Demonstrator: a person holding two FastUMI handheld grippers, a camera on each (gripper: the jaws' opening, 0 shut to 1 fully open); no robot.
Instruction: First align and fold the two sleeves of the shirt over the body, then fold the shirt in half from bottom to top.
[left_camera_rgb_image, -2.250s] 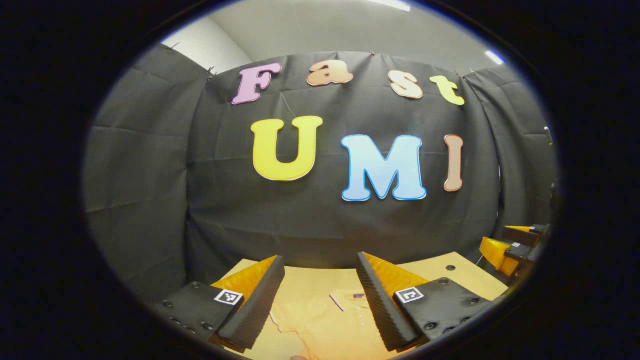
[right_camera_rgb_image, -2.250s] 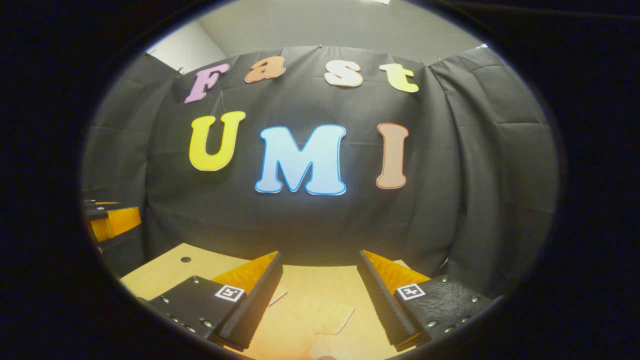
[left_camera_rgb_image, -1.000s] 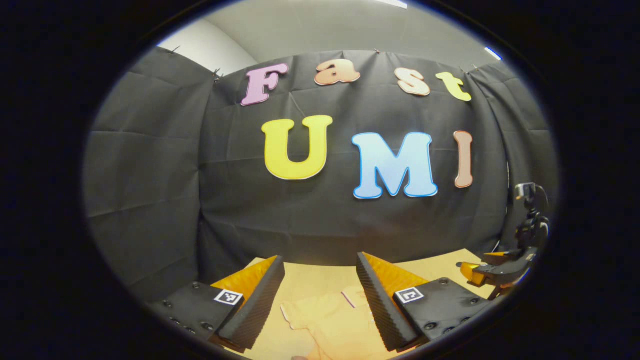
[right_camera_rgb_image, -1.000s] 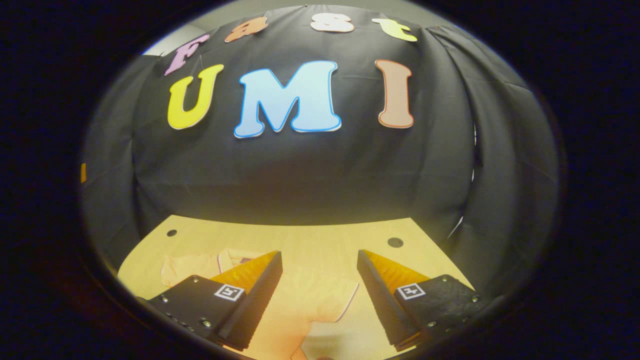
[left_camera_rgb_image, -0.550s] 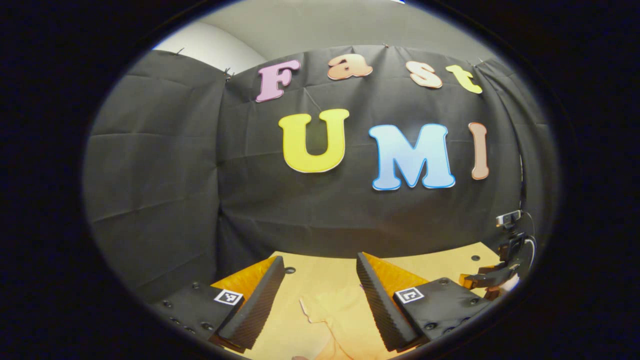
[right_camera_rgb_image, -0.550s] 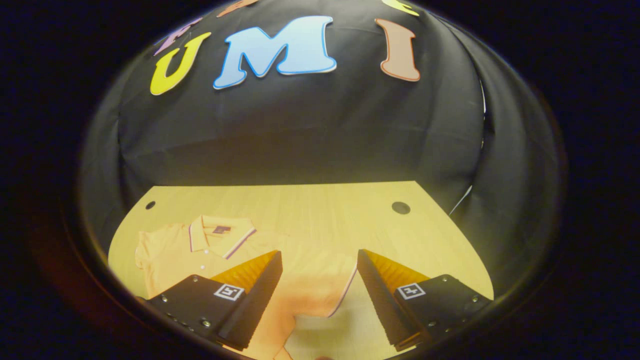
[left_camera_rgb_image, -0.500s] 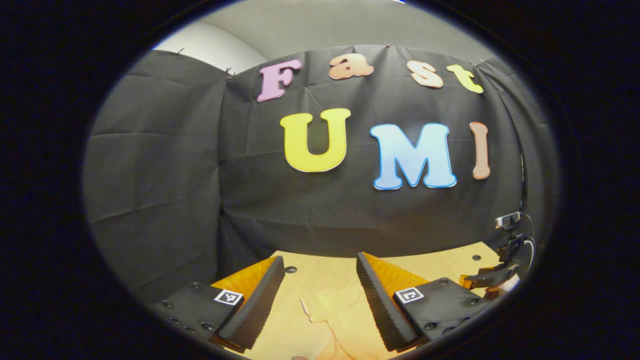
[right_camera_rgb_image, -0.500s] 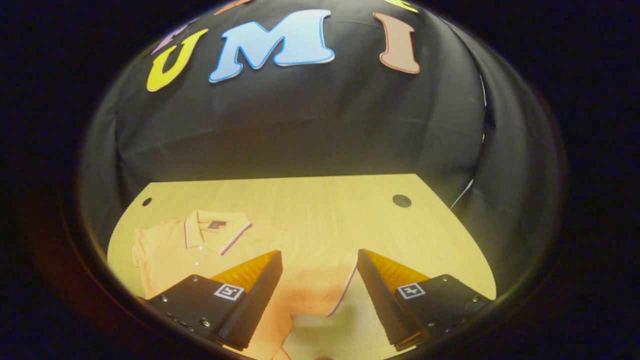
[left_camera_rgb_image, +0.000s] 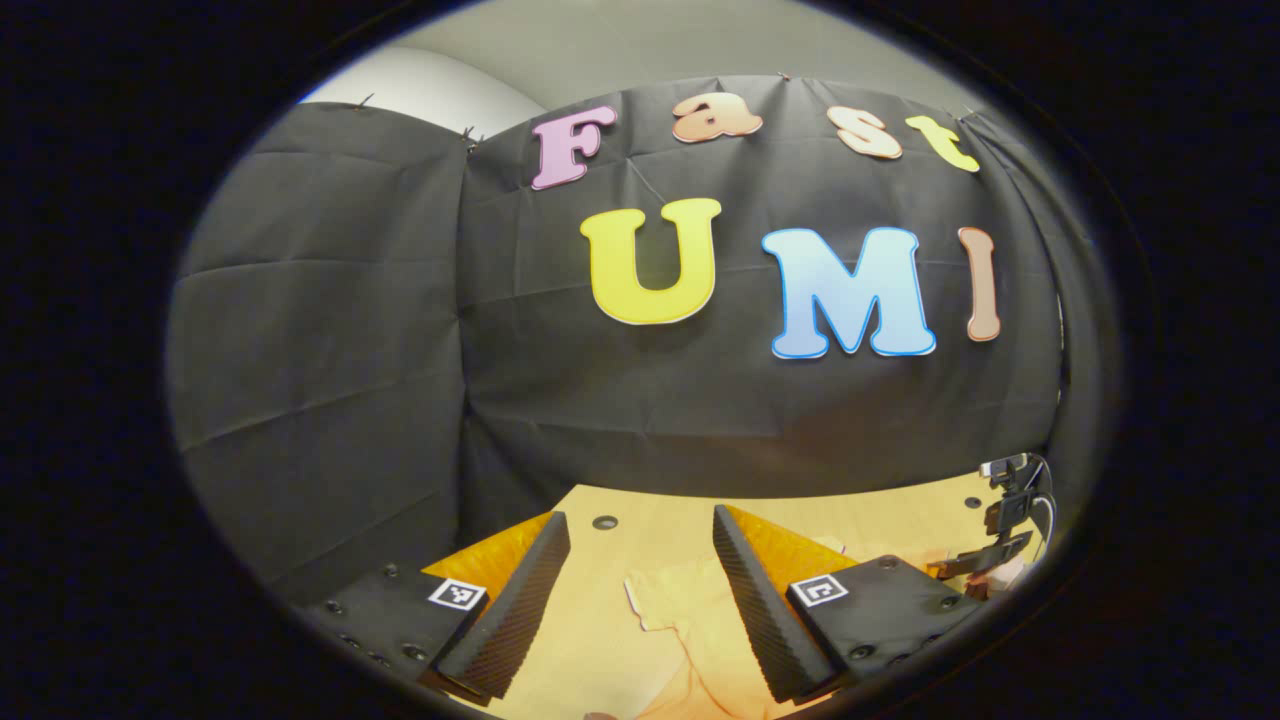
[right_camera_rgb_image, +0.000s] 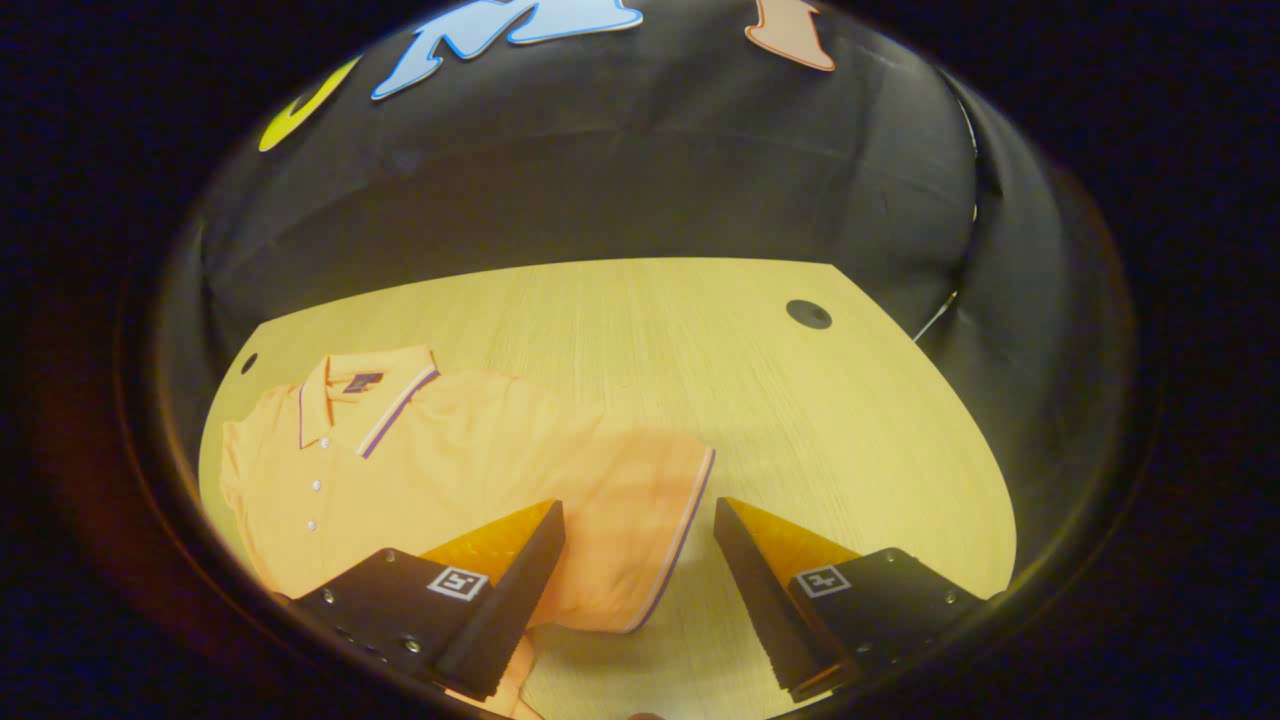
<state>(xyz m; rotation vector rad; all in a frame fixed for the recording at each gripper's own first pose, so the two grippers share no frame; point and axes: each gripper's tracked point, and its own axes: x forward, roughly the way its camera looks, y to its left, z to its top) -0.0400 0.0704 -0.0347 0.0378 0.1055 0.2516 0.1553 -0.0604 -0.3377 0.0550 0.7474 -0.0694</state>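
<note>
Between the two spread fingers of the left gripper (left_camera_rgb_image: 640, 590), in the left gripper view, one sleeve of the shirt (left_camera_rgb_image: 690, 620) lies flat on the wooden table (left_camera_rgb_image: 640, 530). The sleeve's cuff edge sits near 6 o'clock of the view, just right of the middle. The left gripper is wide open and holds nothing; it hangs above the cloth and does not touch it. At about 4 o'clock, at the far table edge, the right gripper (left_camera_rgb_image: 985, 560) shows small and dark, with part of a hand under it. A round hole (left_camera_rgb_image: 604, 522) in the table lies ahead, between the fingers.

Below the right gripper (right_camera_rgb_image: 640, 590), in the right gripper view, the shirt (right_camera_rgb_image: 450, 470) is spread out flat, with its collar (right_camera_rgb_image: 365, 395) toward 10 o'clock and the other sleeve (right_camera_rgb_image: 650, 520) reaching to 6 o'clock. The striped cuff of this sleeve runs right between the fingers. These fingers also stand wide apart and grasp nothing. A second hole (right_camera_rgb_image: 808, 313) is at 1 o'clock on the table.

By this, the first step seems only to begin: both sleeves are still unfolded. The next move probably calls for lowering each gripper onto its cuff, closing on the edge, and carrying both sleeves inward over the body evenly.
</note>
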